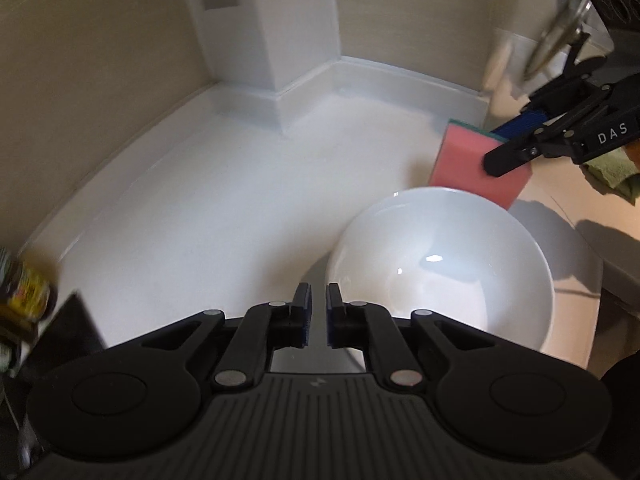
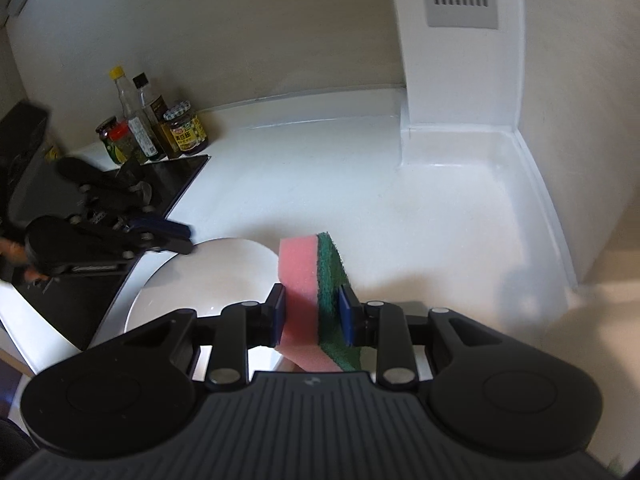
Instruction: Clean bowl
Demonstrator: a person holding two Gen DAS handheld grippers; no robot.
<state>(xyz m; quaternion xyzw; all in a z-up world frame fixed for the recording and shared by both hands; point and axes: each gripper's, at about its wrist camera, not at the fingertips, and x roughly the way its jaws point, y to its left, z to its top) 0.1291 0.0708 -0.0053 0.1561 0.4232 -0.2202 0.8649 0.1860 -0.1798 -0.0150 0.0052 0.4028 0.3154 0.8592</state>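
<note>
Sitting on the white surface [image 1: 208, 200]: the white bowl [image 1: 440, 264], upright, interior glossy, no visible residue. Right claw [image 2: 312, 316] clamping a sponge [image 2: 308, 280] — pink foam on one side, green scrub layer on the other — and hovering at the bowl's far rim; contact not clear from either view. Left claw [image 1: 315, 316] hanging at the bowl's near rim, fingers nearly together with a narrow gap, gripping nothing.

Judging handling: looks like glazed ceramic — stiff, fragile, slippery, probably sliding on the smooth surface under scrubbing force. Best hold likely a rim pinch, one finger inside the wall, one outside, on the side nearest the left claw. Sponge soft, compressing under the pads. Needing moderate squeeze only.

Standing well apart on the surface at back: sauce bottles and jars [image 2: 160, 128], beside a black cooktop [image 2: 176, 176].
</note>
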